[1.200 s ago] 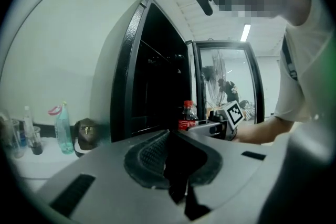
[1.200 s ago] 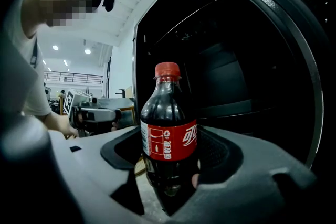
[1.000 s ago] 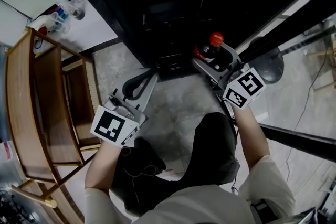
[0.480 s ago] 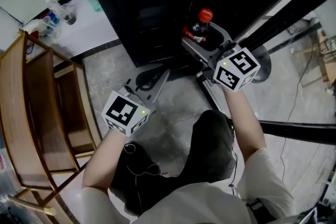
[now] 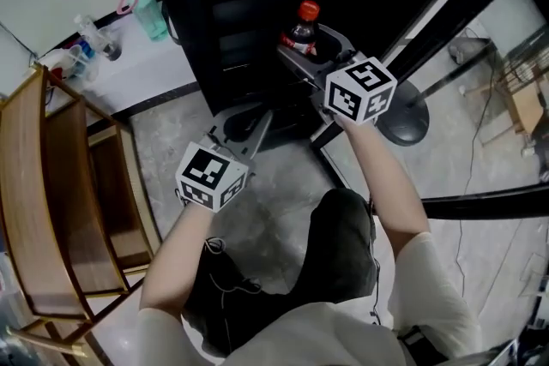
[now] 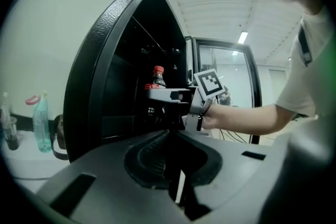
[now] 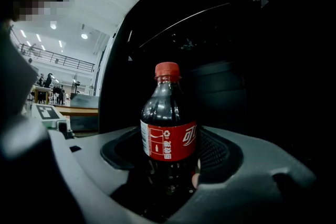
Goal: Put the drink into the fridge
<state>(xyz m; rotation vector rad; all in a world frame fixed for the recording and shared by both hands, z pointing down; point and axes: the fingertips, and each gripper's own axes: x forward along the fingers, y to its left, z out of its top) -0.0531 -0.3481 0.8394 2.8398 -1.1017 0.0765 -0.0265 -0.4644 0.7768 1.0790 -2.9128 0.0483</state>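
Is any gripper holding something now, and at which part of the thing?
The right gripper holds the cola bottle by its lower body, below the red label. The left gripper holds nothing.

Pretty much a big lab or workshop hall: a tall black fridge [image 5: 249, 4] is stood on bare grey concrete floor [image 5: 283, 184], and a railed upper gallery [image 7: 58, 57] is lit by white ceiling lamps [image 7: 84, 36].

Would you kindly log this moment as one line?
right gripper: shut on cola bottle | left gripper: shut, empty | fridge: open
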